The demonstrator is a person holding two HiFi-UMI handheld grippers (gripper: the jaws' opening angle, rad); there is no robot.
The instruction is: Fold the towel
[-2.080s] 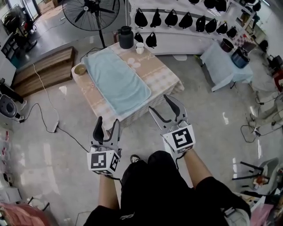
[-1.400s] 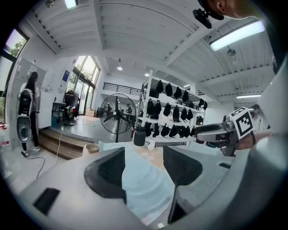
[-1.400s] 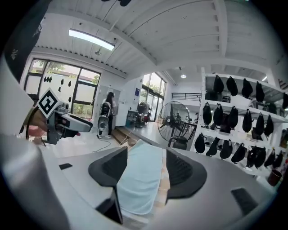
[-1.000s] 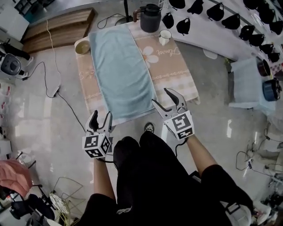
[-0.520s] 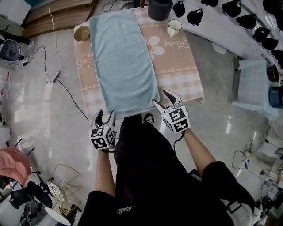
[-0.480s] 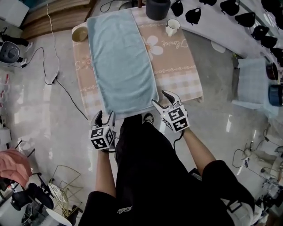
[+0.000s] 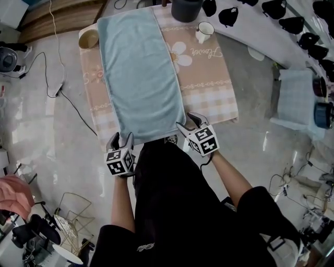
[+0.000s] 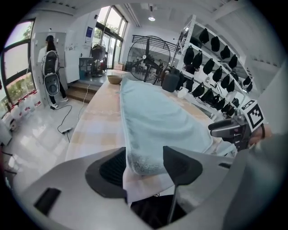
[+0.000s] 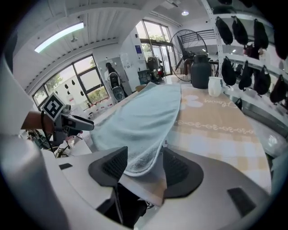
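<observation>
Beyond towel (image 7: 141,73): jug (image 7: 186,9), mug (image 7: 204,32), bowl (image 7: 88,38) | left gripper (image 7: 121,138), right gripper (image 7: 189,122) straddle near corners

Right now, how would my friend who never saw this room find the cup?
Find the beige checked table with the long blue towel on it. At its far end, beside the tall dark jug, stands the cup. It is small and white; the bowl at the other corner is tan.
</observation>
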